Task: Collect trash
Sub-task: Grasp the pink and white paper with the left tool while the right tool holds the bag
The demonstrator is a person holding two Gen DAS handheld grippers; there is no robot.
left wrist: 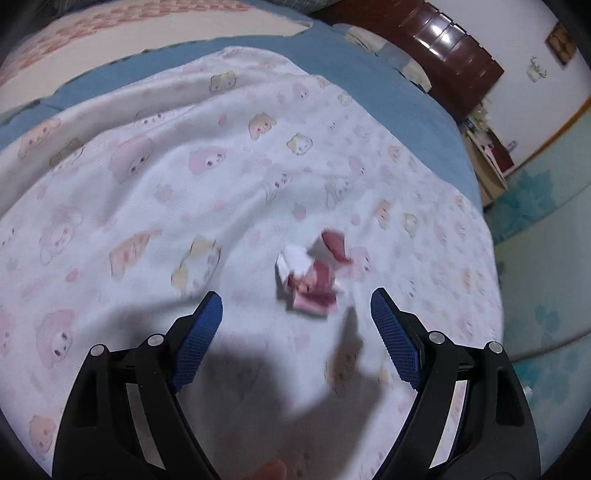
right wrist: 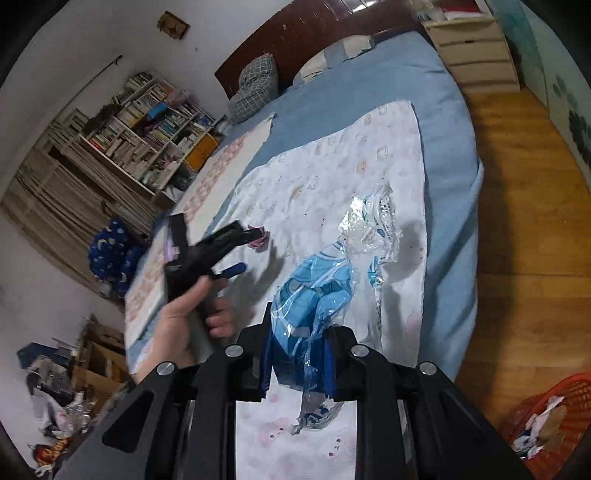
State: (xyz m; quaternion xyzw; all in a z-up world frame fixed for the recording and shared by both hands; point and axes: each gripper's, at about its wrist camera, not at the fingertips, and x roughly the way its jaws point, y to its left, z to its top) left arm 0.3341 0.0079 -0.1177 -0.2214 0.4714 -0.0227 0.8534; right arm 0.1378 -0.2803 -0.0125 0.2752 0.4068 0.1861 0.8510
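A crumpled pink and white paper scrap [left wrist: 312, 275] lies on a white cartoon-print cloth [left wrist: 184, 177] spread over the bed. My left gripper [left wrist: 297, 325] is open, its blue pads on either side just short of the scrap. In the right wrist view the left gripper [right wrist: 247, 251] hovers over the same scrap [right wrist: 258, 238]. My right gripper [right wrist: 297, 350] is shut on a blue and clear plastic wrapper [right wrist: 332, 266], which extends forward above the cloth [right wrist: 332, 177].
The bed has a blue sheet [right wrist: 424, 85], pillows and a dark wooden headboard [right wrist: 314, 33]. An orange basket [right wrist: 546, 413] holding trash stands on the wood floor at the lower right. A bookshelf [right wrist: 147, 125] and clutter stand on the left.
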